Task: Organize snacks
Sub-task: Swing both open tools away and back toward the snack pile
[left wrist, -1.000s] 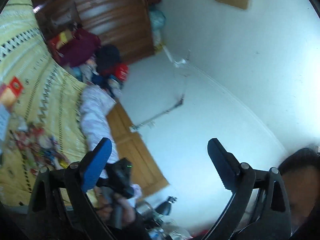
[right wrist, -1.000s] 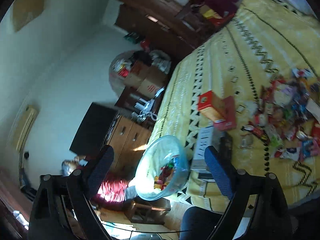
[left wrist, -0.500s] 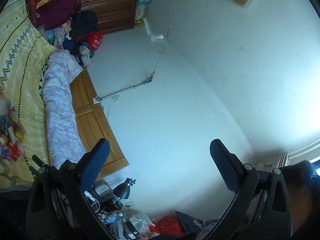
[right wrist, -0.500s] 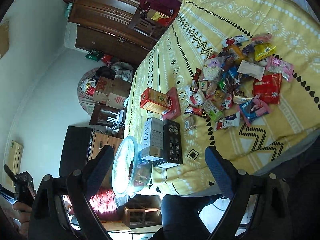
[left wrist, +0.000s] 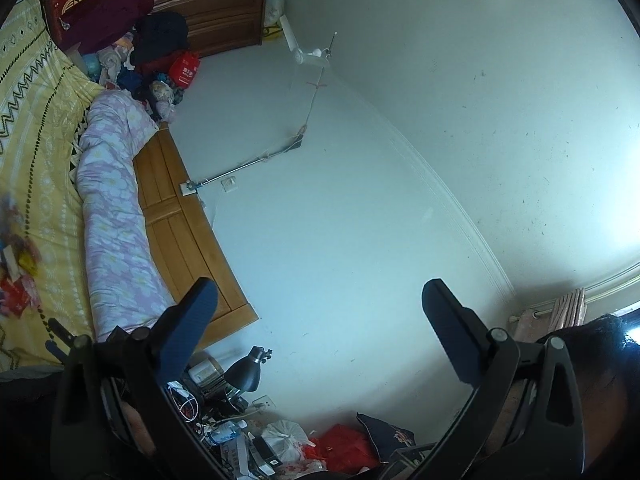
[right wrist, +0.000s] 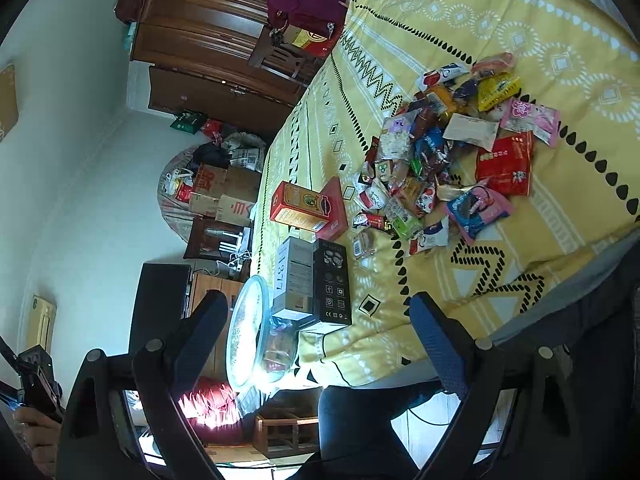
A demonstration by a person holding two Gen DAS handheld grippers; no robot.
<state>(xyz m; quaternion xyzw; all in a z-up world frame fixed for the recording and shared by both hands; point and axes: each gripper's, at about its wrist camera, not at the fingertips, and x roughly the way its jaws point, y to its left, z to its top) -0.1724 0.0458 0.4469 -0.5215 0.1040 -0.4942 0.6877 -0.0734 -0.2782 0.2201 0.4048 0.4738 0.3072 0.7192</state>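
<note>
A pile of several wrapped snacks lies on the yellow patterned bedspread. A clear plastic bowl holding a few snacks sits at the bed's edge, beside boxes. My right gripper is open and empty, held well away from the bed. My left gripper is open and empty and faces a bare white wall. A few snacks show at the left edge of the left wrist view.
A red-orange box, a white box and a black box lie between bowl and pile. A purple floral bolster lies along the wooden headboard. Wardrobe, cardboard boxes and floor clutter surround the bed.
Both grippers have swung round: the left now faces the wall rather than the bed, the right now looks over the snack pile. Both stay open.
</note>
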